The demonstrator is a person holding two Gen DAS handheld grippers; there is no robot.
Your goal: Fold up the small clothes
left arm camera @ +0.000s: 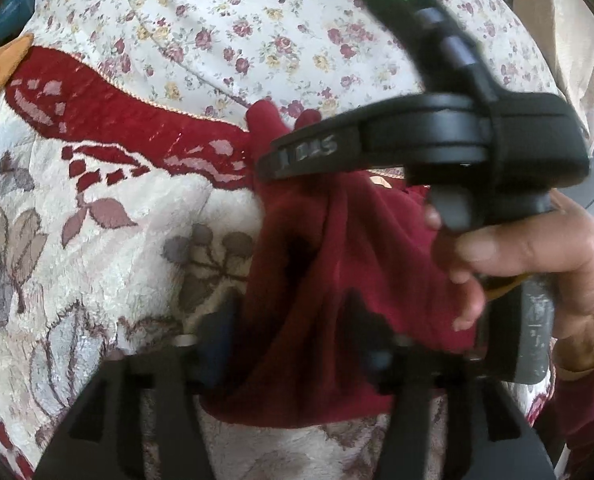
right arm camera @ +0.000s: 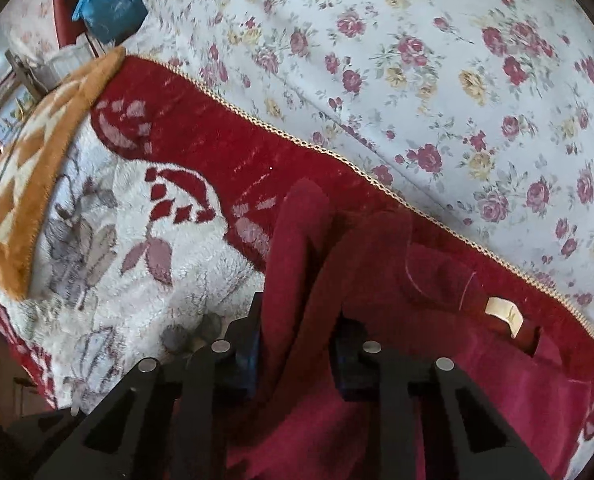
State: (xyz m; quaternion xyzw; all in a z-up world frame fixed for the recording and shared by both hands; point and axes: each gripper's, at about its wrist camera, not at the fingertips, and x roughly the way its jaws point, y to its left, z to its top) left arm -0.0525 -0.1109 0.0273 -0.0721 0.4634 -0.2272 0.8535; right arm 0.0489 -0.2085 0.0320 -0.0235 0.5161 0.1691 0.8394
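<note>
my left gripper (left arm camera: 293, 332) and right gripper (right arm camera: 297, 354) both pinch the dark red garment (right arm camera: 377, 272), bunched above the plush blanket (right arm camera: 109, 280); folding looks barely begun.

Both your wrist cameras look down from close above, sharing the red garment (left arm camera: 337, 248) (right arm camera: 297, 264), blanket (left arm camera: 97, 240) (right arm camera: 109, 280) and floral sheet (left arm camera: 217, 20) (right arm camera: 417, 60) beyond.

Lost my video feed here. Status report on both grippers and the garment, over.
Left gripper shut on the maroon garment. Right gripper shut on it too. Garment bunched over the plush blanket. Nothing in the way.
</note>
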